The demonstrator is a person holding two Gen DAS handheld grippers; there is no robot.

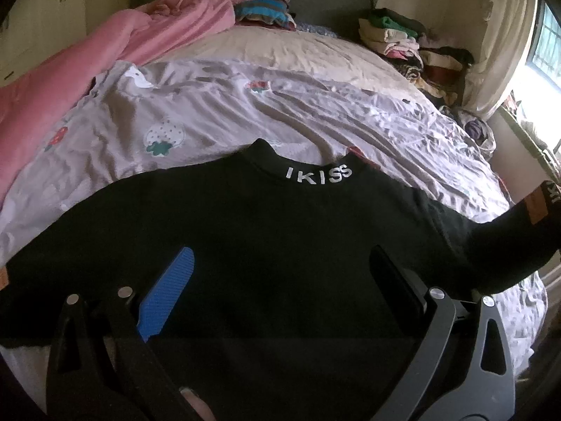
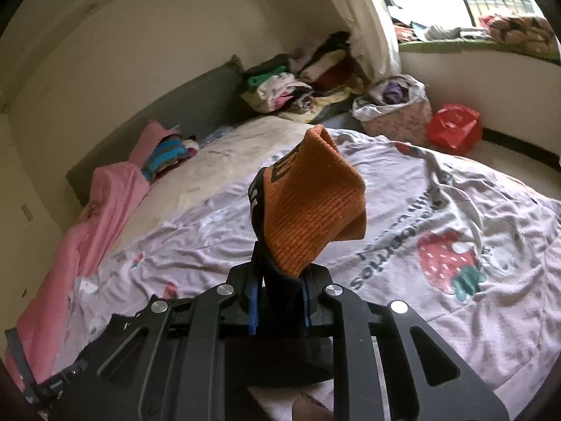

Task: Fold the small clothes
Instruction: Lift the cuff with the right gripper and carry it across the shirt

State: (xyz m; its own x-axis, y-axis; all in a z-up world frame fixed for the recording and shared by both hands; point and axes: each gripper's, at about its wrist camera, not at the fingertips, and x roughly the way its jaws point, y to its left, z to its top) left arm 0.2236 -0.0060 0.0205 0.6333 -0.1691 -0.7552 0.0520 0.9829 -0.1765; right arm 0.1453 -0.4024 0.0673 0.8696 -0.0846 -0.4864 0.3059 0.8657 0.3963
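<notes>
Left gripper [image 1: 280,263]: held wide apart over the chest of the black sweater [image 1: 245,231], nothing gripped; one blue pad [image 1: 168,298] is seen.
Right gripper [image 2: 280,301]: closed on the sleeve [image 2: 277,273], whose orange ribbed cuff [image 2: 312,200] is raised above the bedsheet [image 2: 438,245].
Sweater: spread flat, front up, on the strawberry-print sheet, lettered collar [image 1: 317,175] farthest from the left camera.
Step in hand: judged to be the sleeve fold across the body.
Done well: the sleeve is best carried level over the chest, the body pinned by the left fingers so no shift is caused, and the cuff laid without twist.
Far: a pink blanket [image 1: 87,80] and a pile of clothes [image 1: 413,49] are seen at the headboard.
</notes>
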